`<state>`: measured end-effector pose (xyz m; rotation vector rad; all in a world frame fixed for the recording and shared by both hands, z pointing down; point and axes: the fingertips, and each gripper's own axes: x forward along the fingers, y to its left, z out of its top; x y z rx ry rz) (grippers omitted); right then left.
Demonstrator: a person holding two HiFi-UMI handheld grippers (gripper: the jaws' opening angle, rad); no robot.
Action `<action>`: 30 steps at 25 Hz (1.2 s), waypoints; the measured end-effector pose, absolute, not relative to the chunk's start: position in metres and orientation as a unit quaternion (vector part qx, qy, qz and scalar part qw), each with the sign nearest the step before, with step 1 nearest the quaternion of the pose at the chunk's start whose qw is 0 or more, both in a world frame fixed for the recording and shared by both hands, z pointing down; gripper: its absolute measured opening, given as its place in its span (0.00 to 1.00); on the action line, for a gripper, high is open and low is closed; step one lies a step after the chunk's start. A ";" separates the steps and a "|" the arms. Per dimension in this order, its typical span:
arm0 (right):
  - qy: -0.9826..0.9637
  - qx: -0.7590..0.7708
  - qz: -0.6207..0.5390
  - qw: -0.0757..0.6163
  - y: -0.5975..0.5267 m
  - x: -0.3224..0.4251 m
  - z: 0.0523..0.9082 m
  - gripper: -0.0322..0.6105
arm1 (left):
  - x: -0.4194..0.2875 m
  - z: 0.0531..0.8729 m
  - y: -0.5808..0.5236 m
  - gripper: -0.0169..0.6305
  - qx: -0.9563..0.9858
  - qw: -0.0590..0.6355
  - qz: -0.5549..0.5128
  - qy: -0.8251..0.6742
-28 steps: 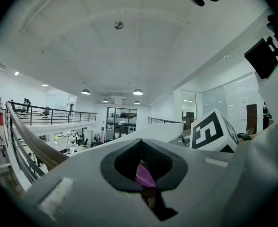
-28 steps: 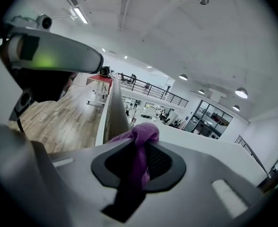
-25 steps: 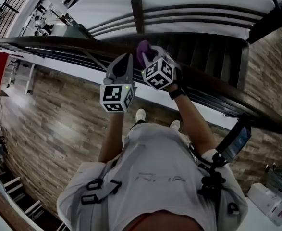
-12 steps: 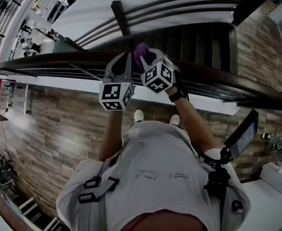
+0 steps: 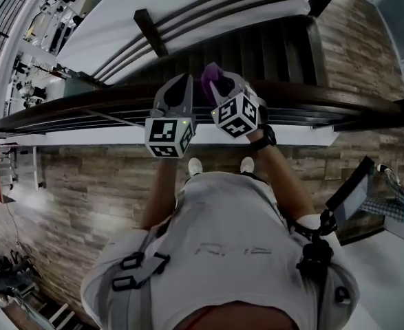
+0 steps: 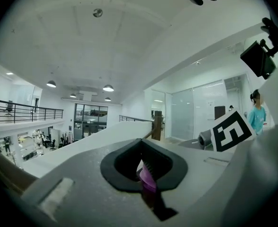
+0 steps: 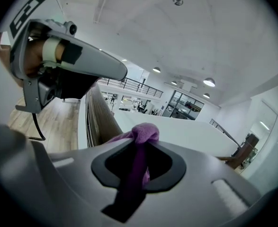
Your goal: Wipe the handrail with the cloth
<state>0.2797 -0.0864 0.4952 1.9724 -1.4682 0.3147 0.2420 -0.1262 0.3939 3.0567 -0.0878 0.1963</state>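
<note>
Seen from above, a person in a white shirt [image 5: 222, 243] stands at a dark handrail [image 5: 312, 93] that runs across the picture from left to right. Dark stairs [image 5: 257, 47] drop away beyond the handrail, and a wood floor [image 5: 78, 184] lies under the person's feet.

Both arms reach forward, and the two grippers sit side by side at the handrail, close together near its middle.

The right gripper [image 5: 221, 88] has its jaws closed on a purple cloth [image 5: 210, 76]. In the right gripper view the cloth runs down between the two dark pads and bunches into a soft knot just above the jaw tips. The handrail stretches away just to the left of that knot. Whether the cloth touches the handrail cannot be told.

The left gripper [image 5: 181, 86] is just beside the cloth, over the handrail. In the left gripper view its jaws are closed too, with a thin strip of the same purple cloth pinched where the pads meet. The right gripper's marker cube shows at that view's right edge.
</note>
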 end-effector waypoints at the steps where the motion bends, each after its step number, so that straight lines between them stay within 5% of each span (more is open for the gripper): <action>1: -0.554 0.756 0.120 0.327 -0.080 0.282 0.495 0.13 | 0.245 0.394 -0.120 0.03 0.997 0.039 0.064 -0.022; 23: -0.405 0.839 0.151 0.331 0.091 0.362 0.496 0.13 | 0.326 0.391 0.027 0.03 0.988 0.023 0.067 0.138; 30: -0.341 0.888 0.175 0.253 0.160 0.395 0.490 0.13 | 0.344 0.387 0.086 0.03 0.977 0.027 0.068 0.198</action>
